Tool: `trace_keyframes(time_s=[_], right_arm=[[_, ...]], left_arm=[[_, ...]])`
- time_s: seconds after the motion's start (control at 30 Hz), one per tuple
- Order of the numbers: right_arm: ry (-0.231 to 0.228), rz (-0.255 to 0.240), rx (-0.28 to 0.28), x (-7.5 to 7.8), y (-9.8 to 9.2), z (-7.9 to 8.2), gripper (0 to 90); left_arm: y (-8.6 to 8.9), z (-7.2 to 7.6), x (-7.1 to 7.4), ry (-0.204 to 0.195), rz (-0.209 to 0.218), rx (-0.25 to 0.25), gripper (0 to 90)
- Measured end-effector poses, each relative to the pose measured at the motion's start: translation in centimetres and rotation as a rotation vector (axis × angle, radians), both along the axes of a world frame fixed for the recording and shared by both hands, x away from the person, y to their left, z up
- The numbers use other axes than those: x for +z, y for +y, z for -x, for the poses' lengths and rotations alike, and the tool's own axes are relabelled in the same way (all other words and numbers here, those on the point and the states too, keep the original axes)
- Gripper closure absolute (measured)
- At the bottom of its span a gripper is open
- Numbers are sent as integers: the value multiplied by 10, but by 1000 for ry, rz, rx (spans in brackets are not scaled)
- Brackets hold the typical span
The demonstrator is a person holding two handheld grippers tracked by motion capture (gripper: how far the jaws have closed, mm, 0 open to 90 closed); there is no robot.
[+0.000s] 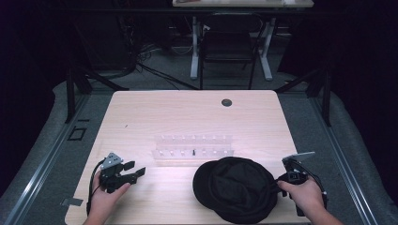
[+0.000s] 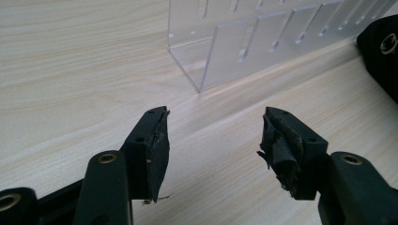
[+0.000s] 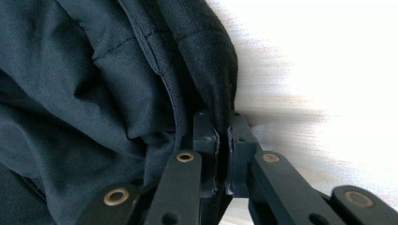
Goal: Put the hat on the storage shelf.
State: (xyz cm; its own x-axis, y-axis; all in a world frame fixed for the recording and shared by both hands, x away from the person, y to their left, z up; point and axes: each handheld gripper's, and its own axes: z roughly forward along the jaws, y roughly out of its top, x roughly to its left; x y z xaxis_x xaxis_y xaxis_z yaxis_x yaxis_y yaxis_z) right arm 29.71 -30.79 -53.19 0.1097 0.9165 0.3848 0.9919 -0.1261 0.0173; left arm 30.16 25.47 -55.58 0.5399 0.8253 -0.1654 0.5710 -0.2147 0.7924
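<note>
A black cap [image 1: 234, 187] lies crumpled on the wooden table [image 1: 164, 112] near its front edge, right of centre. My right gripper [image 1: 280, 180] is at the cap's right side, held by a hand. In the right gripper view the jaws [image 3: 221, 126] are pressed together on a fold of the cap's black fabric [image 3: 94, 93]. My left gripper [image 1: 136, 169] rests at the front left of the table, pointing right. Its jaws [image 2: 213, 136] stand wide apart over bare wood with nothing between them, and the cap's edge [image 2: 382, 51] lies far off at the right.
A clear slotted acrylic rack [image 1: 192, 146] stands in the middle of the table, just behind the cap, and appears ahead of the left gripper [image 2: 244, 42]. A small dark piece [image 1: 194, 151] sits in it. A cable hole [image 1: 226, 102] marks the far edge.
</note>
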Motion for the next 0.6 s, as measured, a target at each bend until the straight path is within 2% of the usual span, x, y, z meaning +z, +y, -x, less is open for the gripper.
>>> trace_keyframes(time_s=[0.27, 0.37, 0.43, 0.6], right_arm=[[-2, -19, 9, 3, -1, 1, 866], [-15, -46, -1, 3, -3, 2, 869], [-1, -42, 17, 6, -5, 2, 870], [-11, -58, 5, 9, -5, 2, 871]], left_arm=[[0, 0, 0, 0, 0, 1, 419], [0, 0, 0, -5, 3, 3, 418], [0, 0, 0, -5, 3, 3, 418], [0, 0, 0, 1, -1, 0, 419]])
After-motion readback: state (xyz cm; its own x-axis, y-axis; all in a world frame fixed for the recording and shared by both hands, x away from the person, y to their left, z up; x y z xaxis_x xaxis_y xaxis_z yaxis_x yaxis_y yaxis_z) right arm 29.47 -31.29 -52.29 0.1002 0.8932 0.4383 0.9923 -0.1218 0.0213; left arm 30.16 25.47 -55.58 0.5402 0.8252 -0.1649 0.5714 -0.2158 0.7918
